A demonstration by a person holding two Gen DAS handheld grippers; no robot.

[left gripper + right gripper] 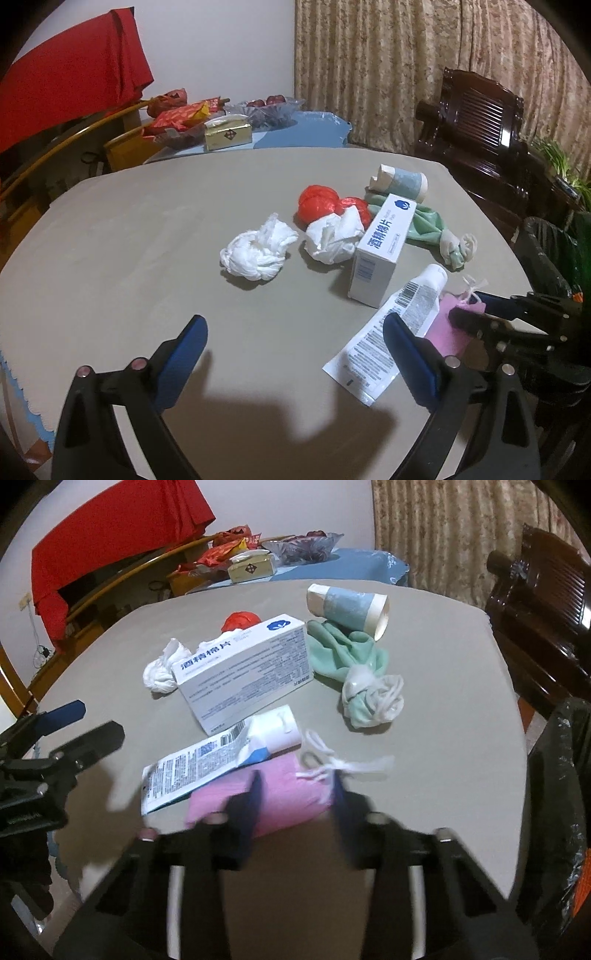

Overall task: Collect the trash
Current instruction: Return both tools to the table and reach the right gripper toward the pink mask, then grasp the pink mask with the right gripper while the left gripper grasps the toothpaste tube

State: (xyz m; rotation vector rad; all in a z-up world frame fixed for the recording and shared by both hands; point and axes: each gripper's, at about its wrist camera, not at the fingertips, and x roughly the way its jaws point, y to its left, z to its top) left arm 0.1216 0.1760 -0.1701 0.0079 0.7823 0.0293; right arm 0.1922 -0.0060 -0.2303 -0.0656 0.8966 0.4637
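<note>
While the right gripper (295, 794) pinches the pink drawstring cloth pouch (280, 794) at the near right of the grey table (129, 240), the left gripper (295, 328) hangs wide open and empty, with the white squeeze tube (391, 325) and the crumpled white tissue (258, 251) farther off.

Table (129, 258): you face a round top under a plain grey-beige cloth.
Middle: two crumpled tissues (258, 251) lie side by side, a red bag (317, 206) behind them.
Right: a white box (380, 251) stands on its long edge; beside it lie a tube (391, 325) and a pink pouch (280, 794), touching.
Far right: a green glove (343, 657) and a tipped paper cup (347, 605).
</note>
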